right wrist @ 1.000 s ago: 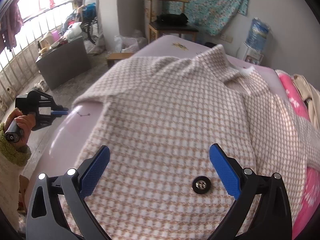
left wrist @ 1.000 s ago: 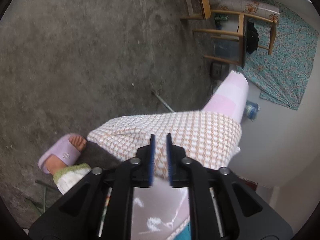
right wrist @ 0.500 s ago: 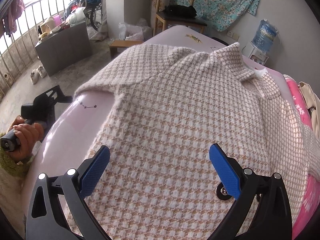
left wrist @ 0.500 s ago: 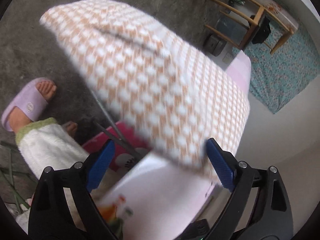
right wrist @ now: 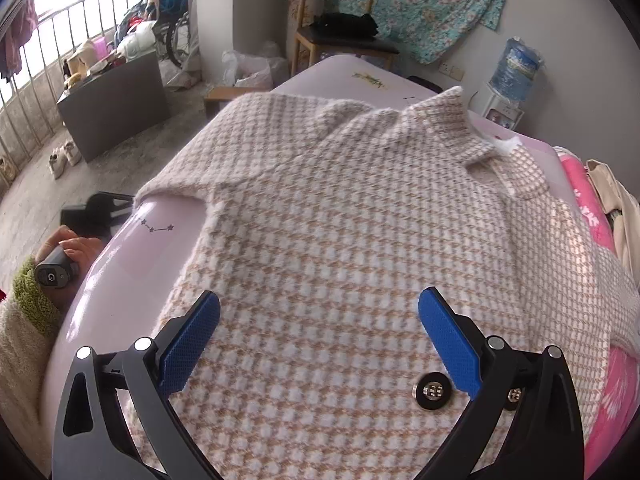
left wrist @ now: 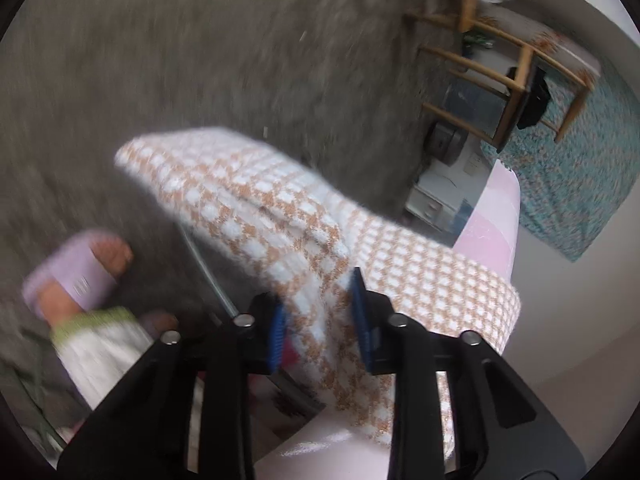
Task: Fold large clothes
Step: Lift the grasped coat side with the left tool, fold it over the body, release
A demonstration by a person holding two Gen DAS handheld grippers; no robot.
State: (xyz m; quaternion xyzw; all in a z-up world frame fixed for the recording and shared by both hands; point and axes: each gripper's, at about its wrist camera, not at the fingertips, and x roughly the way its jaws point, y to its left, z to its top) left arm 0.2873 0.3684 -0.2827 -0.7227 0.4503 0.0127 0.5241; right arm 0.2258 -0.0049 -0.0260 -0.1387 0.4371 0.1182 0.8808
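Now left tool (left wrist: 318, 322) closing on jacket sleeve (left wrist: 256, 208)

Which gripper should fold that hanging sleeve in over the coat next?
Left, probably. The left gripper has just been closing and its pads now pinch the sleeve, which hangs off the bed edge. The right gripper hovers open above the coat body, gripping nothing.
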